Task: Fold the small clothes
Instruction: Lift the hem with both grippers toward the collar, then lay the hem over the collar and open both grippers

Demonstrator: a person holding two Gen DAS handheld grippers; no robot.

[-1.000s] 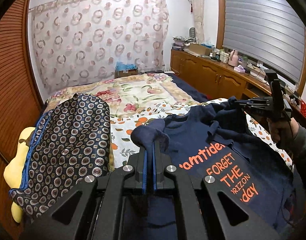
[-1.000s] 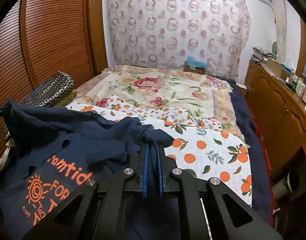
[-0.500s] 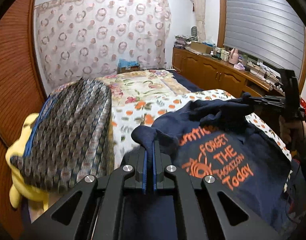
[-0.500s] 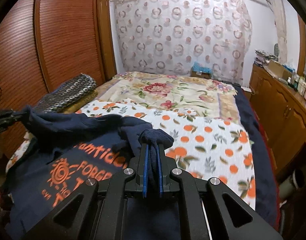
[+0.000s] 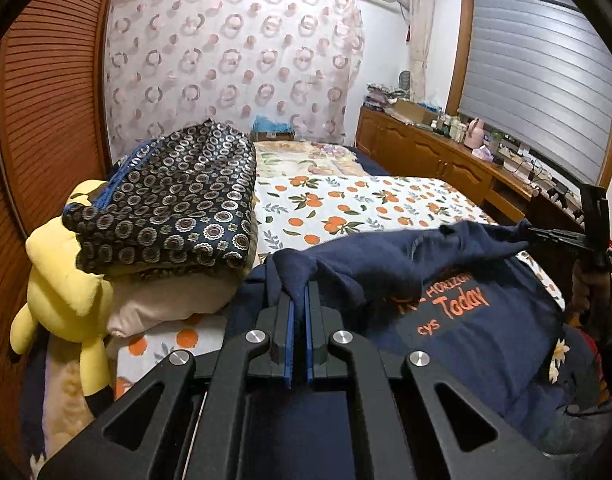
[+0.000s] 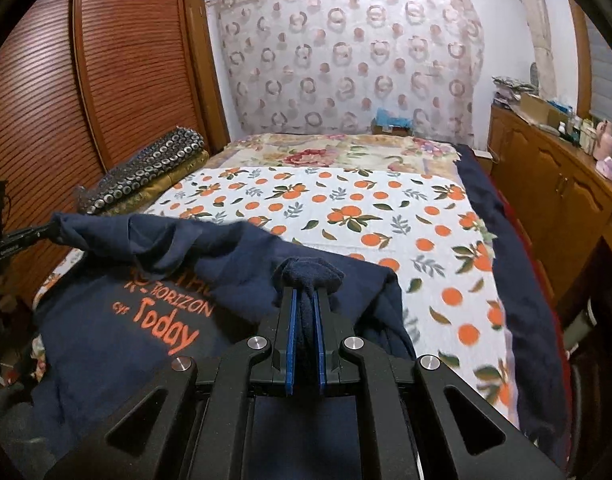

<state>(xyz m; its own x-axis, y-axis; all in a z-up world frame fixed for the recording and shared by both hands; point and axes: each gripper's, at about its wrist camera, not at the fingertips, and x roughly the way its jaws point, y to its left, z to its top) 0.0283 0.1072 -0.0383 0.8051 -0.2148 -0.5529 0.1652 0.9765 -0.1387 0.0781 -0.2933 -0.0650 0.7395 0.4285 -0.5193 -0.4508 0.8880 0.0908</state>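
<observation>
Two grippers hold up a dark blue top over the bed.

The left gripper [image 5: 297,300] and the right gripper [image 6: 303,300] are each clamped tight on a bunch of the blue top [image 5: 466,320]. The top hangs stretched between them above the near edge of the bed [image 6: 366,208], its orange words facing up.

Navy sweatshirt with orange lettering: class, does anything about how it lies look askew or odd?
Yes. The navy sweatshirt with orange lettering is bunched, not flat: the left gripper and right gripper each pinch a wad of fabric, and a rumpled ridge between them covers the upper print, above "Today", on the orange-patterned bedsheet.
</observation>
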